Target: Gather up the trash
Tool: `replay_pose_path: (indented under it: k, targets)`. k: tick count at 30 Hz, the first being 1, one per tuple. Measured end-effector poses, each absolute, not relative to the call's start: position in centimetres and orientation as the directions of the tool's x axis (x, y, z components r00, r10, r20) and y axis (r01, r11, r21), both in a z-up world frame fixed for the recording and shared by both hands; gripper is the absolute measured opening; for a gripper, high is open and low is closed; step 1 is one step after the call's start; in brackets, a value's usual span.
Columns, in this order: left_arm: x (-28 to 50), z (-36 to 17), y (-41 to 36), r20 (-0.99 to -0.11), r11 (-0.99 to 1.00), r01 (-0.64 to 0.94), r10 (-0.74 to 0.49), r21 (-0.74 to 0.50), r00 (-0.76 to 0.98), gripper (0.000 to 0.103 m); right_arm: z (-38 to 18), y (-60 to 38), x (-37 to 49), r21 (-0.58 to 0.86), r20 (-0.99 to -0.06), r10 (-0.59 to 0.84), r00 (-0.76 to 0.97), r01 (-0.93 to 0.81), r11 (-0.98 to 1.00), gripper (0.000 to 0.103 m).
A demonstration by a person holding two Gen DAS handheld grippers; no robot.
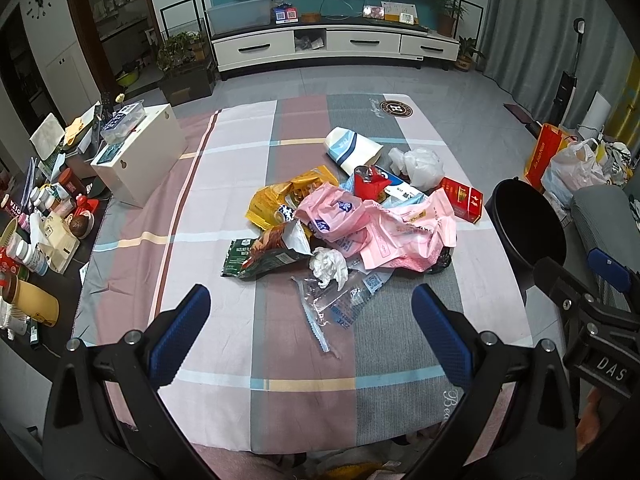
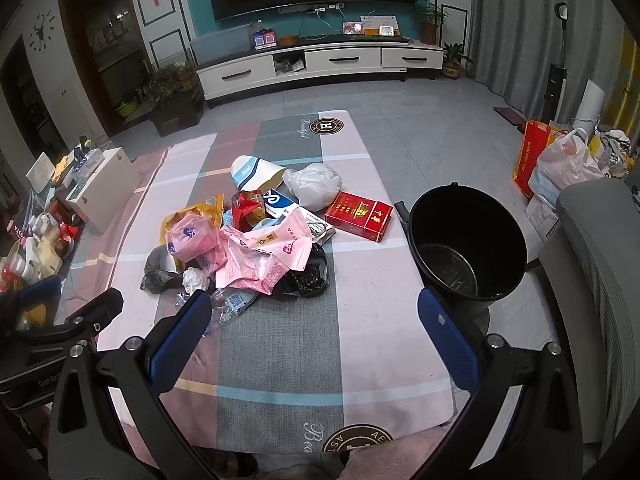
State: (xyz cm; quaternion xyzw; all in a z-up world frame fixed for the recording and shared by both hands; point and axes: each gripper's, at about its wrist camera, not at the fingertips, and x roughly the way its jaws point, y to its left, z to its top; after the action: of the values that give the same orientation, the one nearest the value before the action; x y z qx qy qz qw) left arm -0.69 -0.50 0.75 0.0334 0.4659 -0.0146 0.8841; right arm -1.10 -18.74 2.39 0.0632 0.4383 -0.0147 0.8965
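A heap of trash lies mid-table: pink plastic bags point(image 1: 372, 228) point(image 2: 256, 256), a yellow wrapper point(image 1: 288, 196), a green snack packet point(image 1: 260, 258), a crumpled tissue point(image 1: 330, 266) point(image 2: 195, 279), a clear wrapper point(image 1: 340, 304), a white bag point(image 1: 420, 166) point(image 2: 316, 184), a red carton point(image 1: 462, 199) point(image 2: 357, 215) and a paper cup point(image 1: 352, 150) point(image 2: 254, 172). A black bucket point(image 1: 528, 228) point(image 2: 468, 244) stands right of the table. My left gripper point(image 1: 310, 336) is open and empty, short of the heap. My right gripper point(image 2: 312, 344) is open and empty near the front edge.
The table has a pink and grey checked cloth point(image 1: 224, 208) point(image 2: 280, 340). A white box point(image 1: 140, 156) stands at its left edge, with bottles and jars point(image 1: 36, 240) beyond. Bags point(image 2: 560, 164) and a grey chair point(image 2: 596, 248) are at the right.
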Motion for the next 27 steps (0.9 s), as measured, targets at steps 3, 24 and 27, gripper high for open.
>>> replay_pose_path:
  k: [3,24,27]
  targets:
    - [-0.67,0.73,-0.49,-0.825,0.997,0.059,0.004,0.045,0.565,0.100,2.40,-18.84,-1.12,0.101,-0.788,0.029,0.615,0.082,0.992,0.101]
    - [-0.77,0.97,-0.76,-0.823,0.996,0.062,0.012,0.057,0.567,0.100,2.30,-18.88,-0.98,0.099,-0.788,0.026,0.616,0.084,0.992,0.101]
    - [-0.76,0.96,-0.77,-0.824,0.997,0.062,0.011,0.055,0.567,0.100,2.30,-18.87,-0.99,0.098,-0.788,0.026,0.615,0.083,0.992,0.101]
